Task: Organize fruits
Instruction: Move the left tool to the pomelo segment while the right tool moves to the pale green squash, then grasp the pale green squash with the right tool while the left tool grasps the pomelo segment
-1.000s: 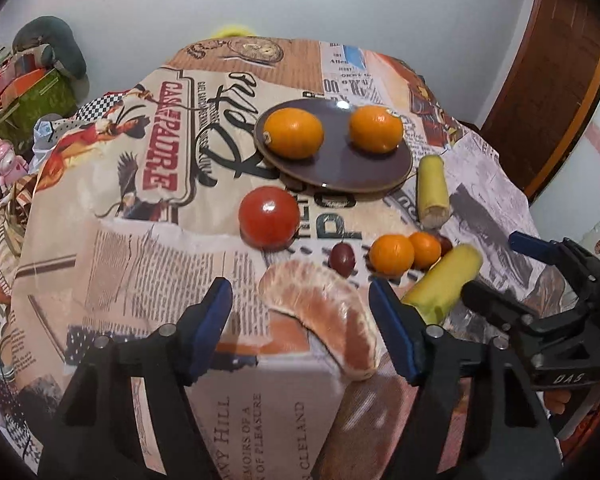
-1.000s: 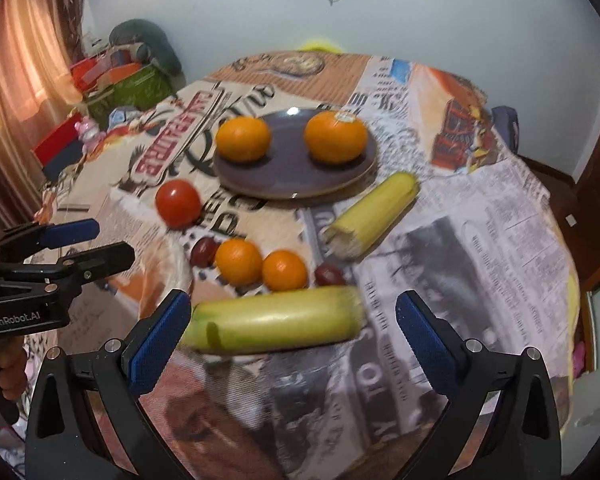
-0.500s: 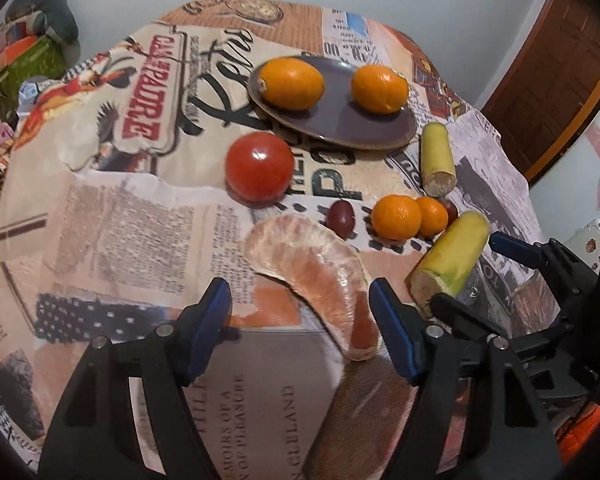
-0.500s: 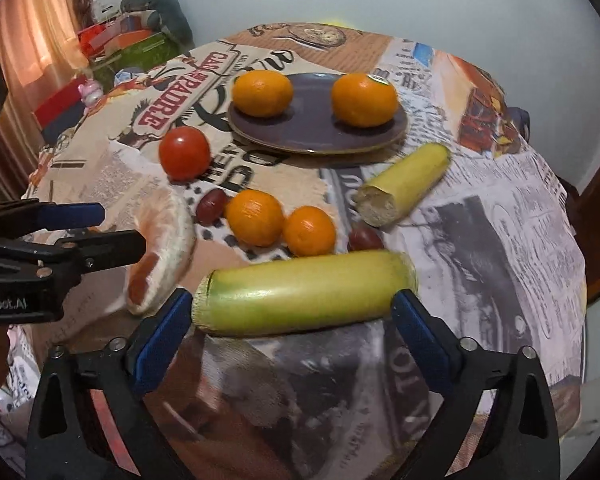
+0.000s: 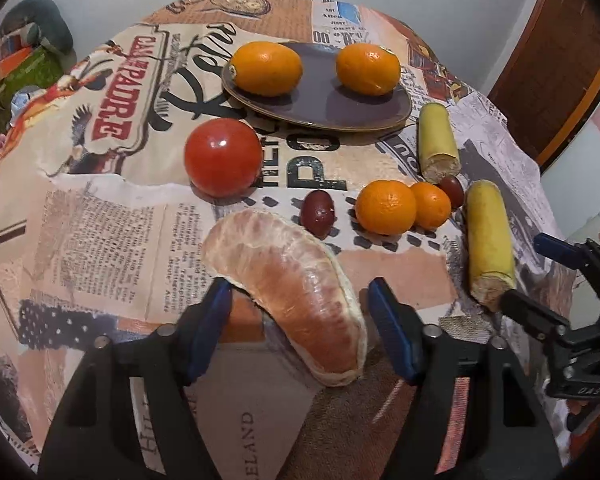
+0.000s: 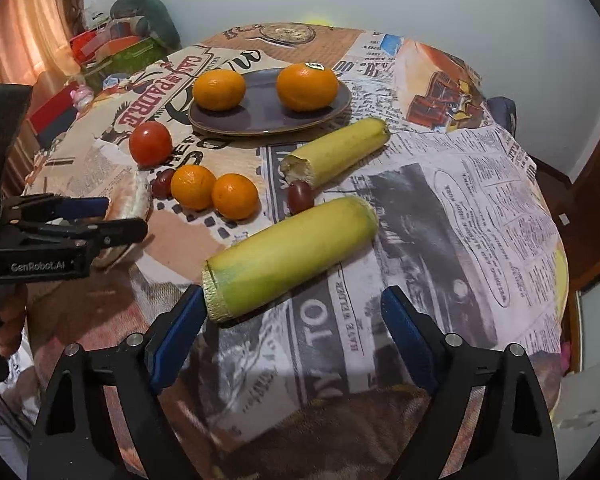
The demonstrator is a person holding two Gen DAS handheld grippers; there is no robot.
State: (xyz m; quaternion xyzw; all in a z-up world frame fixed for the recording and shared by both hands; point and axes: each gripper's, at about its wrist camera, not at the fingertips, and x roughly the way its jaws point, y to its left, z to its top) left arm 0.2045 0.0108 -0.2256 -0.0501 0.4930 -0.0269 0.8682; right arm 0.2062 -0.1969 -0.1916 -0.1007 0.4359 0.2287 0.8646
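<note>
A peeled citrus segment point(image 5: 296, 288) lies on the table between the jaws of my open left gripper point(image 5: 300, 300); it also shows in the right wrist view point(image 6: 130, 204). A near banana half point(image 6: 290, 248) lies just ahead of my open right gripper point(image 6: 290, 312), its cut end by the left finger. A second banana half point(image 6: 336, 150), two small oranges point(image 6: 214, 192), two dark grapes point(image 6: 300, 196) and a red tomato point(image 6: 150, 144) lie mid-table. A purple plate point(image 6: 260, 120) holds two large oranges point(image 6: 306, 86).
The round table has a newspaper-print cloth point(image 6: 460, 200). Coloured clutter point(image 6: 112, 48) sits beyond the far left edge. A wooden door point(image 5: 560, 60) is at the right. My left gripper point(image 6: 100, 220) shows in the right wrist view, my right gripper point(image 5: 540, 276) in the left wrist view.
Both grippers have moved forward and lower toward the table. The citrus segment now sits between the left jaws; the near banana half now lies just before the right jaws.
</note>
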